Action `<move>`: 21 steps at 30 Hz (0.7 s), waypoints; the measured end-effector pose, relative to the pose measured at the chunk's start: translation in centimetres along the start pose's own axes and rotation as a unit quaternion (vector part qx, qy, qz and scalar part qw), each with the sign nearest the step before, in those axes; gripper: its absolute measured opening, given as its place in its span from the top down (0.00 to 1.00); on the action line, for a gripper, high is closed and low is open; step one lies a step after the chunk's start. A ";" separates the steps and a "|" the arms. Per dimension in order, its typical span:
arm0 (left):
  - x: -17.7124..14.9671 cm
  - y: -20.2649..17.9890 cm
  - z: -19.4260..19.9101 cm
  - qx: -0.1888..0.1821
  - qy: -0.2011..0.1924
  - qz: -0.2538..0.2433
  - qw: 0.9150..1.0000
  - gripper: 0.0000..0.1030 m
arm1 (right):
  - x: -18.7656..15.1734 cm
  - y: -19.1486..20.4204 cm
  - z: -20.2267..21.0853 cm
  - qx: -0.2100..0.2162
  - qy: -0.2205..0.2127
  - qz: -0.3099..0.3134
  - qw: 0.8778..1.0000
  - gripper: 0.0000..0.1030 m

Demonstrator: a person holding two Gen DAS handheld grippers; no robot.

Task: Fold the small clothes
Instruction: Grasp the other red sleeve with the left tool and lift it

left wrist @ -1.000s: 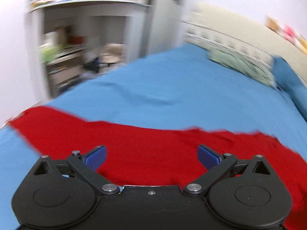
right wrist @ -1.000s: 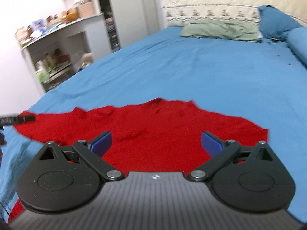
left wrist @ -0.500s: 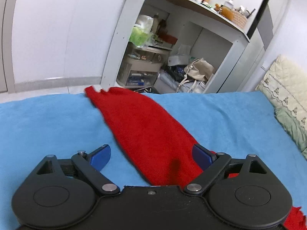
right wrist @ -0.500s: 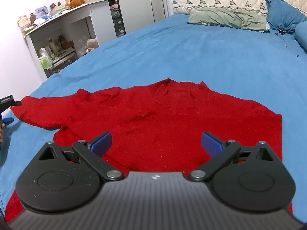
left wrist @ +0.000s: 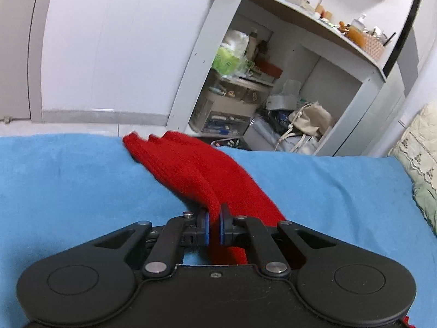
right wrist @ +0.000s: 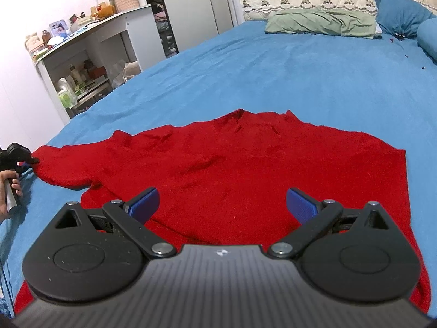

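Observation:
A red knit sweater [right wrist: 245, 164] lies spread flat on the blue bed sheet [right wrist: 273, 68]. Its left sleeve [left wrist: 196, 169] stretches toward the bed's edge. My left gripper [left wrist: 214, 220] is shut on that sleeve, with the red fabric pinched between its blue pads. In the right wrist view the left gripper [right wrist: 19, 155] shows at the sleeve's tip at the far left. My right gripper [right wrist: 222, 203] is open and empty, hovering over the sweater's lower body.
A white shelf unit [left wrist: 286, 82] full of clutter stands beside the bed, with a beige bag [left wrist: 308, 120] on the floor. A green pillow [right wrist: 322, 23] and blue pillows [right wrist: 401, 8] lie at the headboard.
My left gripper has closed on the red sleeve; half a second ago it was open above it. My right gripper has moved slightly closer over the sweater and stays open.

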State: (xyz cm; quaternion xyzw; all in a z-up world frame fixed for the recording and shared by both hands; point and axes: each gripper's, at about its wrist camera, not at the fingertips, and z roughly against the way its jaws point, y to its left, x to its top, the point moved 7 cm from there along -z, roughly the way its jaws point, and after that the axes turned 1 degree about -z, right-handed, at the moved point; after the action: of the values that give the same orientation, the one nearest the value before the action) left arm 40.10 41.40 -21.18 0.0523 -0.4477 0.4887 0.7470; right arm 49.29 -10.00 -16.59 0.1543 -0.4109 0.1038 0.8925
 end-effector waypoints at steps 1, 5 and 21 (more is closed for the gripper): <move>0.1 -0.4 0.4 -0.005 -0.005 -0.007 1.000 0.94 | 0.1 -0.1 0.2 -0.002 -0.002 0.000 1.000 0.00; 0.7 -3.4 3.5 -0.051 -0.038 -0.043 0.997 0.94 | 0.7 -0.3 1.6 -0.011 -0.014 0.000 1.000 0.00; -26.2 -30.8 18.4 -0.374 0.088 -0.444 0.810 0.94 | 1.7 -3.0 4.9 -0.060 -0.051 -0.070 0.994 0.00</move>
State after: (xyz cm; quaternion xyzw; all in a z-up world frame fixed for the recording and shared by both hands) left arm 49.44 -1.90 -18.06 -0.0812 -0.4566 -0.0985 0.8805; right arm 47.83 -14.43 -12.84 0.1340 -0.4496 0.0087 0.8831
